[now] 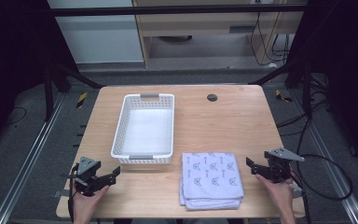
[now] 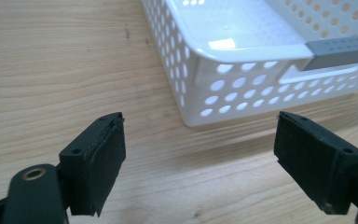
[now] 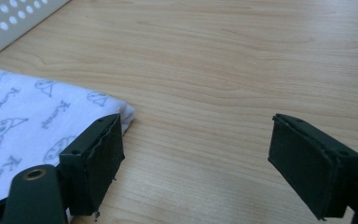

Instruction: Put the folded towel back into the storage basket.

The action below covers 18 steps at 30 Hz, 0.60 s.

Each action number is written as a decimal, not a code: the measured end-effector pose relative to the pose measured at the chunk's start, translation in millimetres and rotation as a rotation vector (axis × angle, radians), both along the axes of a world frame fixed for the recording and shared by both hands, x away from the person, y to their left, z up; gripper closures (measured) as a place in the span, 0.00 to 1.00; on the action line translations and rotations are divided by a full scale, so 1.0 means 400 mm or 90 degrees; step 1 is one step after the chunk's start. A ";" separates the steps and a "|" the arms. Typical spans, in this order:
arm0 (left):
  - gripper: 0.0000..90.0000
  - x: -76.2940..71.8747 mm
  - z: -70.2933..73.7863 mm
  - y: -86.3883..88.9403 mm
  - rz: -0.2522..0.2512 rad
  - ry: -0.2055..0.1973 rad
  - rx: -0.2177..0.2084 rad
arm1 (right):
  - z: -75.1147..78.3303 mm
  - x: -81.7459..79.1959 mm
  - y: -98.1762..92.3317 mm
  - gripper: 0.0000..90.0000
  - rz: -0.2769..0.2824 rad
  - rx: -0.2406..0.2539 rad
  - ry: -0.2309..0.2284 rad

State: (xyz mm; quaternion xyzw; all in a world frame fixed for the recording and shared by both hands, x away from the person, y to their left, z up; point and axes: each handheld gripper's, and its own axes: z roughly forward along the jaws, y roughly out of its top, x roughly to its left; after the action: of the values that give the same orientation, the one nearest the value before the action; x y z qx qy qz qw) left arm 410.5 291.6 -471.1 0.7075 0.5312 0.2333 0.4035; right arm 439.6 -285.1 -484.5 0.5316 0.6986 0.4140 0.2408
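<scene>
A white perforated basket [image 1: 119,135] with grey handles stands on the left half of the wooden table; nothing lies in it. To its right front lies a folded white cloth [image 1: 209,178] printed with small grey figures. My left gripper [image 1: 113,174] rests near the table's front left corner, open, with the basket's near corner [image 2: 200,100] just ahead of its jaws. My right gripper [image 1: 251,164] sits at the front right, open, beside the cloth's right edge [image 3: 37,121]. Nothing is between either pair of jaws.
A dark round grommet [image 1: 212,97] sits in the table [image 1: 228,126] near its far edge. Black frame posts and cables flank the table on both sides. Bare wood stretches between the basket and the right edge.
</scene>
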 end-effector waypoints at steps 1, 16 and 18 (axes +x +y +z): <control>0.18 -0.002 0.000 -0.004 -0.004 0.001 -0.003 | 0.001 0.000 0.003 0.20 0.004 -0.006 0.000; 0.18 -0.020 0.009 -0.045 -0.036 -0.013 0.005 | 0.017 -0.007 0.029 0.20 0.032 -0.008 0.000; 0.18 -0.021 0.009 -0.050 -0.038 -0.011 0.009 | 0.020 -0.009 0.033 0.20 0.035 -0.006 -0.003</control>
State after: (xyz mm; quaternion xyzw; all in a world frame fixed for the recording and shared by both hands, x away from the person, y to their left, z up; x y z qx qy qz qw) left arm 402.1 271.5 -467.4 0.7239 0.5047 0.2308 0.4098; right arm 436.2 -272.0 -476.6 0.5102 0.7143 0.4184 0.2333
